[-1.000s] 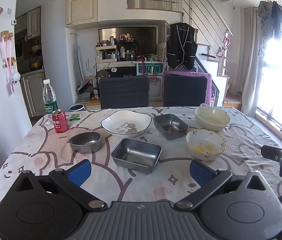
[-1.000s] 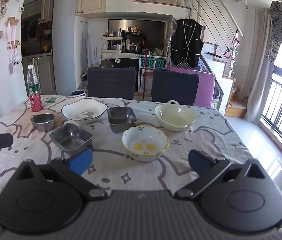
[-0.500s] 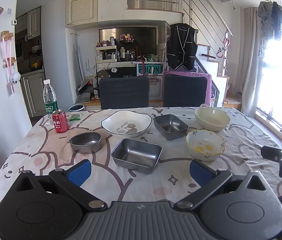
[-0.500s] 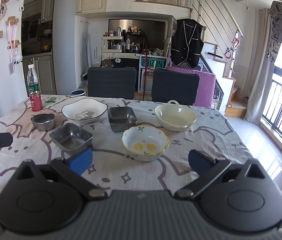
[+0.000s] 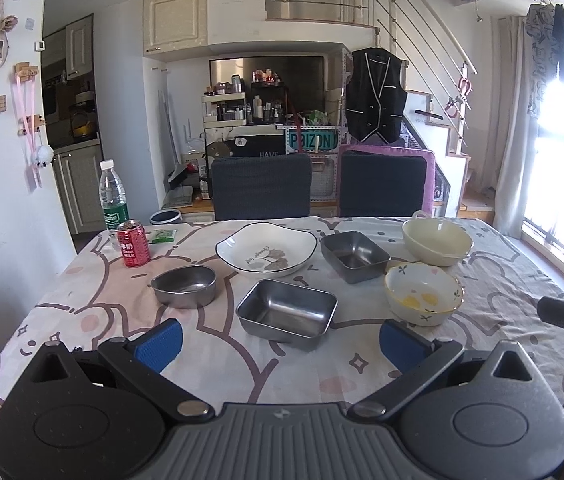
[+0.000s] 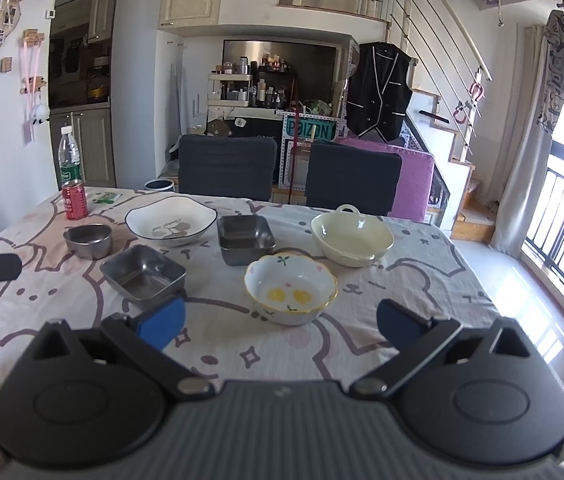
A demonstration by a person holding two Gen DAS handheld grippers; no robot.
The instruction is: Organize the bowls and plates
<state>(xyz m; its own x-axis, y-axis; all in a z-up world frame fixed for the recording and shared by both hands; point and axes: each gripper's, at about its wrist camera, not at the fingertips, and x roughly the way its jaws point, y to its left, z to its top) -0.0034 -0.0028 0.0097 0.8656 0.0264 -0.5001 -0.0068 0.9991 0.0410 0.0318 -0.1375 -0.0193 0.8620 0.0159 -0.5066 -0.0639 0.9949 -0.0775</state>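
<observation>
A cartoon-print tablecloth (image 5: pixel 501 280) covers the table, with two dark chairs (image 5: pixel 262 186) at its far side. Centre-far sits the white leaf-print plate (image 5: pixel 266 249), and far right the cream handled bowl (image 5: pixel 437 241). Near right is the flowered bowl (image 6: pixel 290 289), which the right wrist view shows squarely ahead. Two steel square dishes: one near centre (image 5: pixel 286 313), one farther (image 5: pixel 354 255). Left, a round steel bowl (image 5: pixel 184 286), a red can (image 5: pixel 133 243) and a water bottle (image 5: pixel 113 196). Left gripper (image 5: pixel 280 339) is spread wide, empty, above the near edge; right gripper (image 6: pixel 280 322) likewise gapes, holding nothing. Only the right view shows the balcony railing (image 6: pixel 561 216).
</observation>
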